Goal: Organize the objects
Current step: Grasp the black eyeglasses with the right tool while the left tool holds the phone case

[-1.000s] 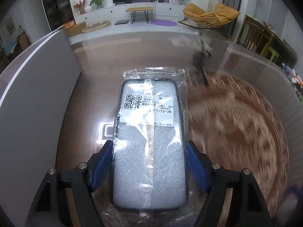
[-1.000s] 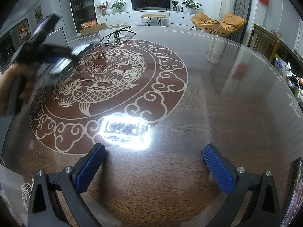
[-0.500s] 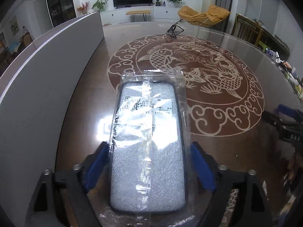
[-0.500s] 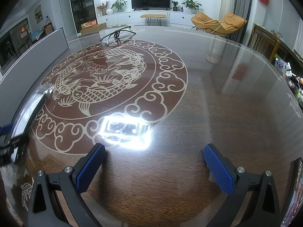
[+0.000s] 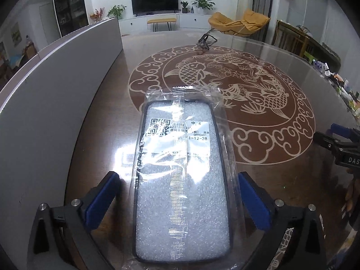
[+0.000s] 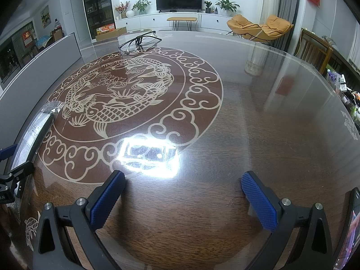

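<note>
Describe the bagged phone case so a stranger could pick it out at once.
Start at the round wooden table with the pale fish medallion inlaid at its centre. At the medallion's near edge, beside the grey panel, the phone case sits between the left gripper fingers. Alone here, it is bagged in clear plastic, foam-filled, with a QR label.

A white label (image 5: 178, 138) is carried on the bagged phone case (image 5: 182, 180) in the left wrist view; a QR code is printed at its left end. To the right of the code "中.4" is read, under it "OPPOA91", then the partly covered date "1-12-28". A bottom line is mostly lost under plastic glare. At the right edge of the same view, the white letters "DAS" are seen on the black body of the right gripper (image 5: 347, 145), the rest being cut off. Elsewhere nothing legible is made out
</note>
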`<control>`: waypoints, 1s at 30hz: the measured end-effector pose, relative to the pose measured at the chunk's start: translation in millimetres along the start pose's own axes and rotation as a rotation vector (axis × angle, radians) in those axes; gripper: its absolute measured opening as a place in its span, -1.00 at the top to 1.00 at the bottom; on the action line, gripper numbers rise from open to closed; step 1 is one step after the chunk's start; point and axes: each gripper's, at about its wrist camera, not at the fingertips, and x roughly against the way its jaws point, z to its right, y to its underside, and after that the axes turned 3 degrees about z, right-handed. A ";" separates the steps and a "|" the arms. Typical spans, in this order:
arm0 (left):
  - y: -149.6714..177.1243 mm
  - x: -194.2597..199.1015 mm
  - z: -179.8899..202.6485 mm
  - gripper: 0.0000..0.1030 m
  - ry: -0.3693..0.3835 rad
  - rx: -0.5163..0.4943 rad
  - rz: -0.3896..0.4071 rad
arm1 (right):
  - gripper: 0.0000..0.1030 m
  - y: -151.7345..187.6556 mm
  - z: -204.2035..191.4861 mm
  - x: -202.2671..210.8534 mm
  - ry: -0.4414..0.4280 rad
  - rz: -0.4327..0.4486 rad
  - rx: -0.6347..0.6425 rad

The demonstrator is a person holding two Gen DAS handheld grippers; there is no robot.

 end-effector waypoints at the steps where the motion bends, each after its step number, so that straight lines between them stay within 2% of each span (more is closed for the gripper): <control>1: -0.1 -0.2 0.1 -1.00 0.000 -0.001 -0.001 | -1.00 0.0 0.5 0.0 0.000 0.000 0.000; 6: 1.8 1.4 -2.3 -1.00 0.001 -0.001 0.002 | -1.00 0.9 -3.5 5.4 0.002 0.000 0.000; 11: 3.0 1.3 -2.8 -1.00 -0.003 0.002 0.007 | -1.00 -35.1 -14.5 -21.8 -0.015 -0.069 0.015; 14: 2.8 0.9 -3.0 -1.00 -0.003 0.001 0.007 | -1.00 -77.7 -33.9 -50.1 -0.084 -0.082 0.024; 18: 3.1 1.2 -2.9 -1.00 -0.002 0.001 0.007 | -1.00 -151.8 -65.8 -88.5 -0.136 -0.063 0.015; 20: 2.9 0.6 -3.0 -1.00 -0.002 0.001 0.007 | -1.00 -191.8 -84.3 -106.0 -0.133 -0.050 0.022; 23: 2.9 0.2 -3.1 -1.00 -0.002 0.001 0.007 | -0.98 -231.3 -104.2 -130.0 -0.115 -0.053 0.022; 28: 2.9 0.0 -3.3 -1.00 -0.002 0.000 0.007 | -0.84 -267.9 -121.8 -176.9 -0.131 -0.102 -0.090; 29: 3.0 0.2 -3.4 -1.00 -0.002 0.000 0.007 | -0.73 -270.9 -123.6 -182.3 -0.132 -0.107 -0.093; 30: 3.1 0.2 -3.5 -1.00 -0.002 0.000 0.007 | -0.40 -272.5 -127.0 -190.3 -0.128 -0.118 -0.083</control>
